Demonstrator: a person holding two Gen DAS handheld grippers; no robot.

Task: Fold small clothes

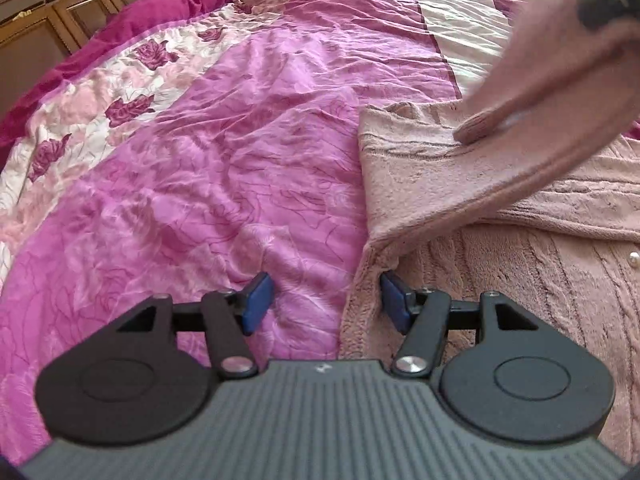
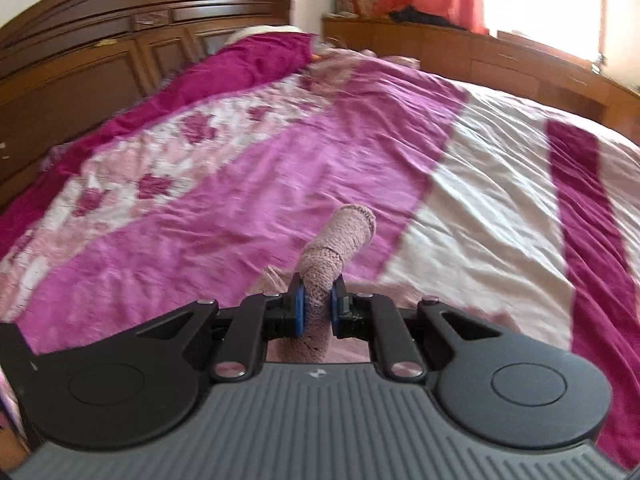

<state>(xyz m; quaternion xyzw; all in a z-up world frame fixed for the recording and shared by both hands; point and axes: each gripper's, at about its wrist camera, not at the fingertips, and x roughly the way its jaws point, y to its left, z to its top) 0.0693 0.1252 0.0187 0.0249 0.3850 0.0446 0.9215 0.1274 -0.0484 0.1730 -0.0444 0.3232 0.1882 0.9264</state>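
- Right wrist view: right gripper (image 2: 318, 305) is clenched on the cuff of a pink knitted sleeve (image 2: 340, 240), which stands up beyond the blue pads, raised above the bed.
- Left wrist view: left gripper (image 1: 326, 300) stands released, jaws partly apart; its right-hand pad (image 1: 394, 300) touches the edge of the pink cardigan (image 1: 520, 280), the other lies over bare cover.
- Cardigan: fluffy, cable-knit, pearl button (image 1: 634, 258), lying flat on the magenta bedspread (image 1: 220, 160); one sleeve lifted.
- Wooden headboard (image 2: 100, 40) beyond.
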